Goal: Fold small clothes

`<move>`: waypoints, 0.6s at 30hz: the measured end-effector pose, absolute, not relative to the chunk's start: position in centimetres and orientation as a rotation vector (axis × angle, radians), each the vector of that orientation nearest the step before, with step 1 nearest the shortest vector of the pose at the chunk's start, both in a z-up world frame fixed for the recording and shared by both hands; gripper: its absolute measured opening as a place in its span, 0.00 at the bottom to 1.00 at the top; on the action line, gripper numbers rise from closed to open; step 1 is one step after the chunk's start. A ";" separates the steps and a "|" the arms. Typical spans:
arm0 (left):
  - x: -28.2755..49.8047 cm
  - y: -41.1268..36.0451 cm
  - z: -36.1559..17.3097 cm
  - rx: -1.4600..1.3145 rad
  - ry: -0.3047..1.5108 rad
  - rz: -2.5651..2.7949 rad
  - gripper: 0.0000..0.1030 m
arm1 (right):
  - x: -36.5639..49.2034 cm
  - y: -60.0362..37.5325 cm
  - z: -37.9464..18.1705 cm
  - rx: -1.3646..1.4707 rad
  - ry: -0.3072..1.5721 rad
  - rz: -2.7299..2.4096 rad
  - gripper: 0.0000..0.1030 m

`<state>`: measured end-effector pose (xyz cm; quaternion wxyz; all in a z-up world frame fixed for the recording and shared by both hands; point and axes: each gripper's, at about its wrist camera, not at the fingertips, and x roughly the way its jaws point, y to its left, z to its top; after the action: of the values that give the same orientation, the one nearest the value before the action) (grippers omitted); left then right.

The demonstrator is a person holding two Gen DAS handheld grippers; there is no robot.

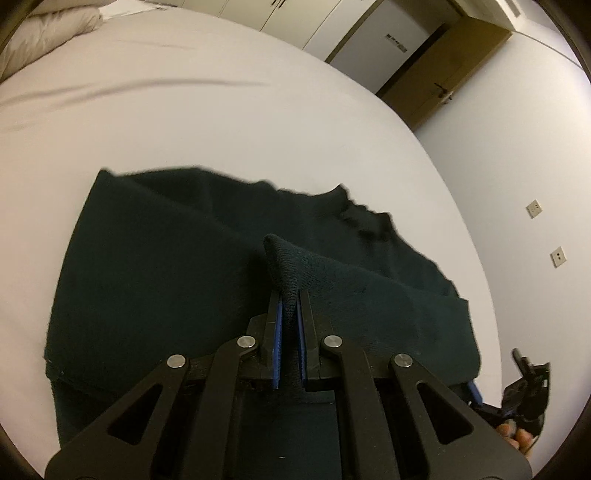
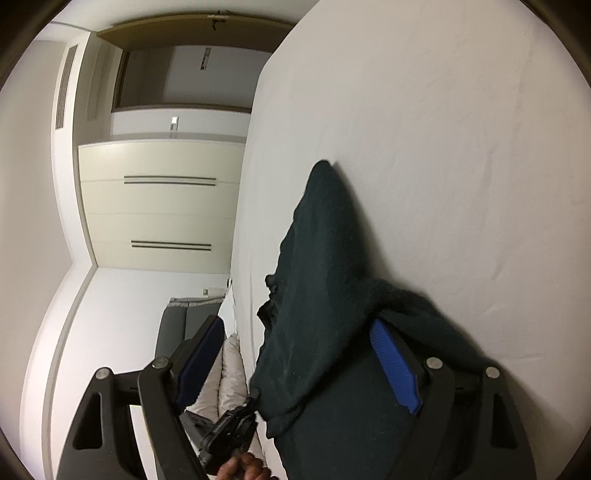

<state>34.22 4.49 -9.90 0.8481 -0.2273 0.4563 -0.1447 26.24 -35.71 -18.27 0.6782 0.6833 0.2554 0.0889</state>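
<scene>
A dark green knitted garment (image 1: 166, 258) lies spread on the white bed sheet (image 1: 221, 110). My left gripper (image 1: 290, 295) is shut on a raised fold of its near edge, and the cloth is pinched between the blue pads. In the right wrist view the same garment (image 2: 321, 258) runs up the sheet (image 2: 443, 147). My right gripper (image 2: 295, 321) stands wide open, with one corner of the garment lying between its fingers and draped over the right finger; the pads do not press on it. The right gripper (image 1: 528, 384) also shows at the lower right of the left wrist view.
A pale pillow (image 1: 55, 29) lies at the bed's far corner. Beyond the bed are white wardrobe doors (image 2: 159, 206) and a brown door (image 1: 443, 74). A hand (image 2: 243, 469) holds the left gripper (image 2: 229, 428) low in the right wrist view.
</scene>
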 end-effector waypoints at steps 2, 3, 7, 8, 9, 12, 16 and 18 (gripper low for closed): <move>34.1 3.9 -10.8 -0.462 0.973 -0.309 0.06 | 26.9 -35.1 -18.3 1.549 0.585 0.228 0.83; 34.3 3.4 -11.2 -0.447 0.992 -0.323 0.06 | 27.4 -34.8 -18.3 1.548 0.596 0.230 0.84; 34.2 3.0 -11.9 -0.429 1.004 -0.322 0.06 | 28.9 -35.0 -18.9 1.573 0.563 0.232 0.83; 34.2 3.3 -11.9 -0.438 1.005 -0.316 0.06 | 29.0 -35.5 -19.1 1.587 0.542 0.213 0.82; 34.2 3.4 -12.0 -0.440 1.004 -0.312 0.06 | 28.9 -36.4 -19.2 1.600 0.507 0.186 0.80; 34.1 3.7 -12.4 -0.449 1.012 -0.318 0.06 | 28.3 -37.9 -20.6 1.709 0.447 0.197 0.77; 33.8 3.7 -12.8 -0.448 1.010 -0.318 0.06 | 27.6 -38.5 -21.8 1.744 0.393 0.230 0.65; 33.7 3.9 -12.8 -0.452 1.011 -0.323 0.08 | 27.1 -38.6 -22.5 1.773 0.352 0.257 0.60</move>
<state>33.70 3.89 -12.83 0.8383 -0.2136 0.4778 -0.1527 27.11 -38.57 -22.49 0.6116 0.7683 0.1526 0.1112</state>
